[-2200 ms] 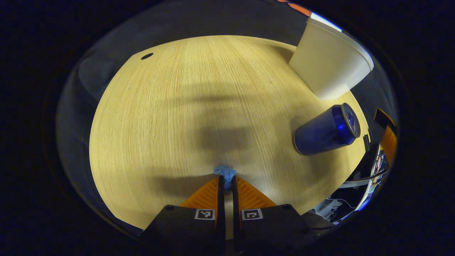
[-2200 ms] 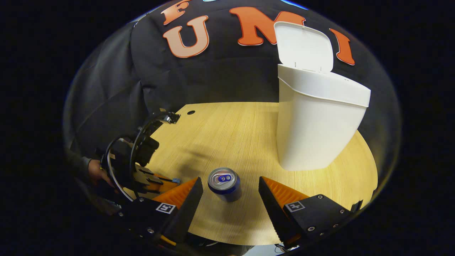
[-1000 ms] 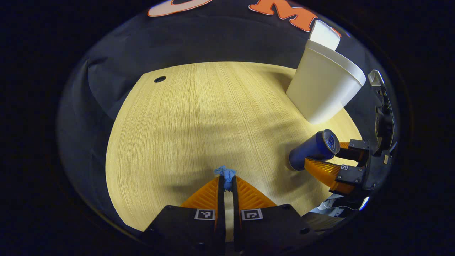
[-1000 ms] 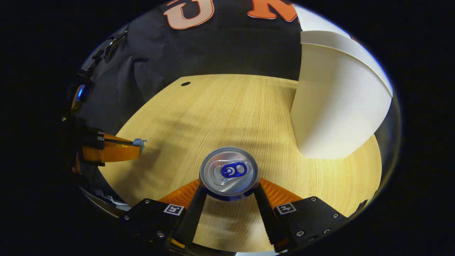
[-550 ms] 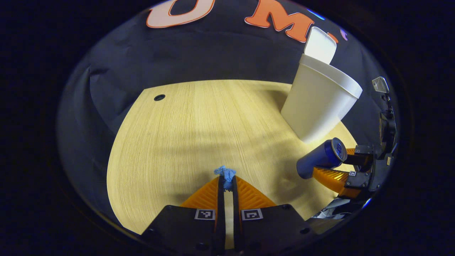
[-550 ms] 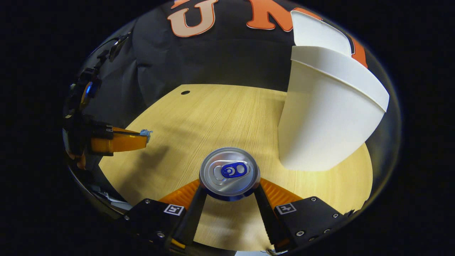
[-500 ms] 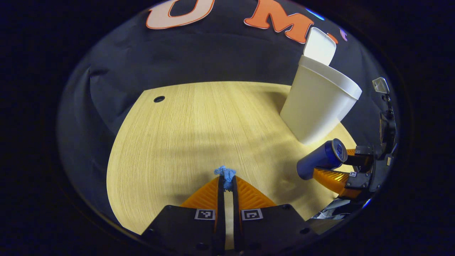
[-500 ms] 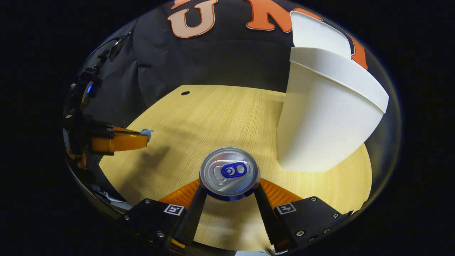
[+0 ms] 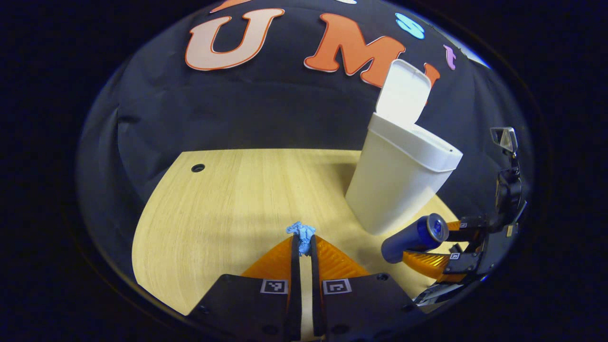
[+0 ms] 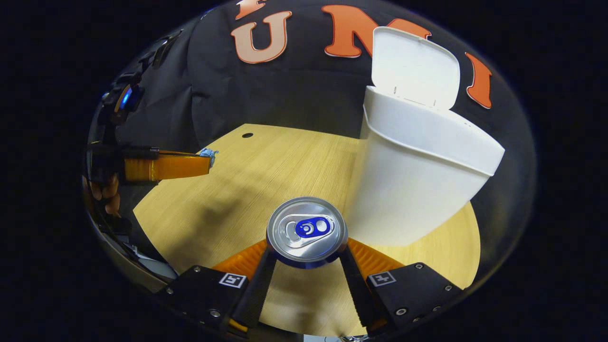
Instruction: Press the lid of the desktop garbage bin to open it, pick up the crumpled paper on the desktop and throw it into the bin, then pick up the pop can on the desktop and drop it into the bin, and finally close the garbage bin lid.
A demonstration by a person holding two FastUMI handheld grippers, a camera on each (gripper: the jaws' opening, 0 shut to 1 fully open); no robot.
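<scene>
A small blue crumpled paper (image 9: 301, 231) is pinched at the tips of my left gripper (image 9: 301, 241), which is shut on it above the wooden table (image 9: 223, 199). The same paper (image 10: 209, 153) shows at the left in the right gripper view. My right gripper (image 10: 306, 254) is shut on a blue pop can (image 10: 306, 232) with a silver top, held off the table. That can (image 9: 412, 237) appears at the right in the left gripper view. The white garbage bin (image 9: 399, 183) stands at the table's back right with its lid (image 9: 403, 92) raised; the bin (image 10: 418, 175) is close to the can's right.
A round cable hole (image 9: 197, 167) is in the table's far left corner. A hand (image 10: 107, 192) holds the left gripper at the table's left edge. Bare table stretches between the two grippers and in front of the bin.
Both grippers have risen from the table, the left with the paper, the right with the can, which it closed on earlier. The bin now sits lower and nearer the middle in both views.
</scene>
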